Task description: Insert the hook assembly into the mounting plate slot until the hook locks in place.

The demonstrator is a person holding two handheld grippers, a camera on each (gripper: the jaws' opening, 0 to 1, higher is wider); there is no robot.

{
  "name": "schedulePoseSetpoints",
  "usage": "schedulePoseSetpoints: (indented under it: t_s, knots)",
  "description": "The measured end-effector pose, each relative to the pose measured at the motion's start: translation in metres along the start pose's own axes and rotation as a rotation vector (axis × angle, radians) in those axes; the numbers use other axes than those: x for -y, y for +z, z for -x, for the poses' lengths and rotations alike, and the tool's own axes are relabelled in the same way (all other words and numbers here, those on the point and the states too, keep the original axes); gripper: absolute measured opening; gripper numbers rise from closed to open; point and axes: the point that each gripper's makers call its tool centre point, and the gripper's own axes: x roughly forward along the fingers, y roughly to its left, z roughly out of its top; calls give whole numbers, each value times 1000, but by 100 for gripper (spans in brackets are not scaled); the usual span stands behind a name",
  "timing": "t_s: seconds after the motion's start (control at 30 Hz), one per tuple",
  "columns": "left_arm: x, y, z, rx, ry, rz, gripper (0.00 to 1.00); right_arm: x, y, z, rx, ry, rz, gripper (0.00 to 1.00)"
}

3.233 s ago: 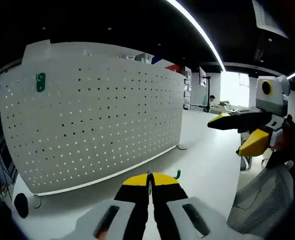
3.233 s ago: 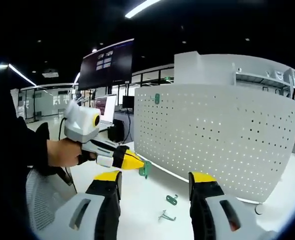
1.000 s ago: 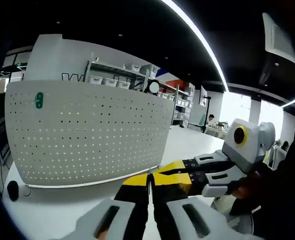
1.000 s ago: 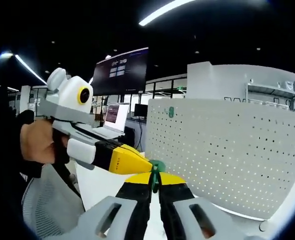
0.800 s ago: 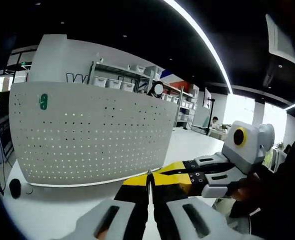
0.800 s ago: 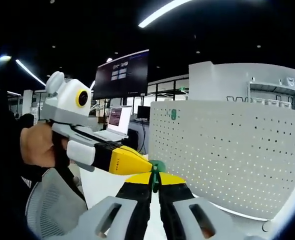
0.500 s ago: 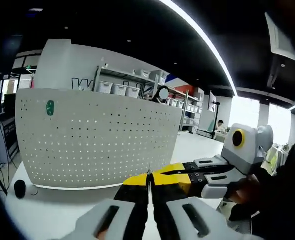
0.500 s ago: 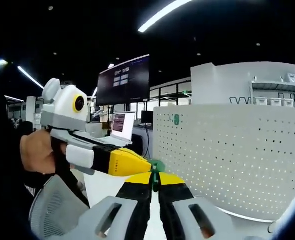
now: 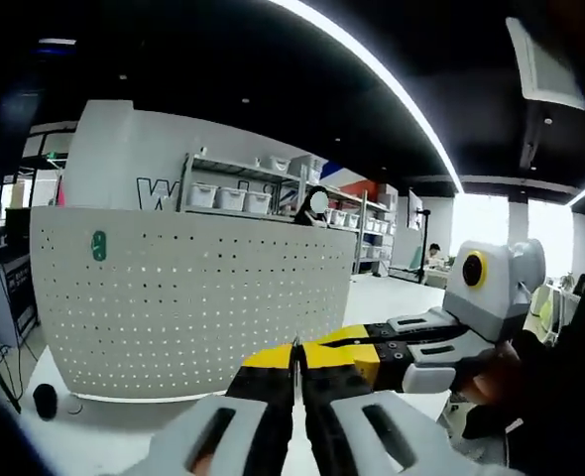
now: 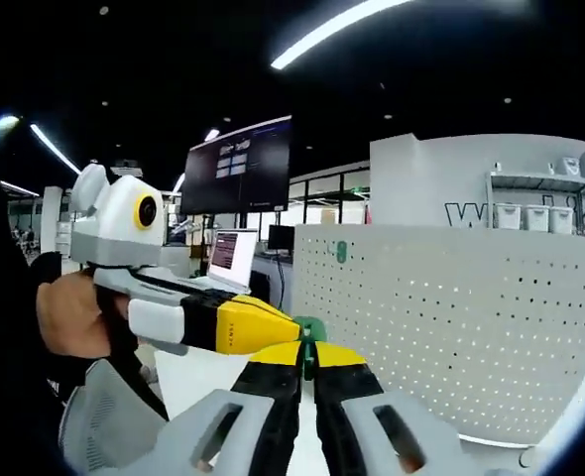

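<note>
Both grippers, left (image 9: 295, 349) and right (image 10: 306, 349), are pinching the green hook (image 10: 310, 330) together; next, carrying it to the pegboard (image 10: 451, 317).

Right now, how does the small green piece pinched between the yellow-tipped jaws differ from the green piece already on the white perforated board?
The green piece in the jaws is clamped by the right gripper, off the white perforated board; the mounted green piece sits near the board's upper left corner. The held piece looks larger, being nearer the camera. Both are green.
</note>
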Motion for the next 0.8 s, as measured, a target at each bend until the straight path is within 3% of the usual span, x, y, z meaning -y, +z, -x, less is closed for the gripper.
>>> schedulePoseSetpoints:
  t_s: [0.1, 0.23, 0.53, 0.67, 0.8]
  knots:
    - [0, 5, 0, 16, -23, -46, 2, 0, 2, -1, -10, -27, 12, 0]
    - [-2, 9, 2, 44, -47, -40, 5, 2, 6, -4, -19, -70, 18, 0]
    - [-20, 18, 21, 66, -10, -161, 17, 12, 18, -18, -11, -131, 23, 1]
    - [-30, 11, 28, 72, 5, -156, 20, 19, 27, -28, -1, -151, 36, 1]
    - [-42, -6, 36, 50, 35, -164, 24, 27, 34, -34, 12, -173, 33, 1]
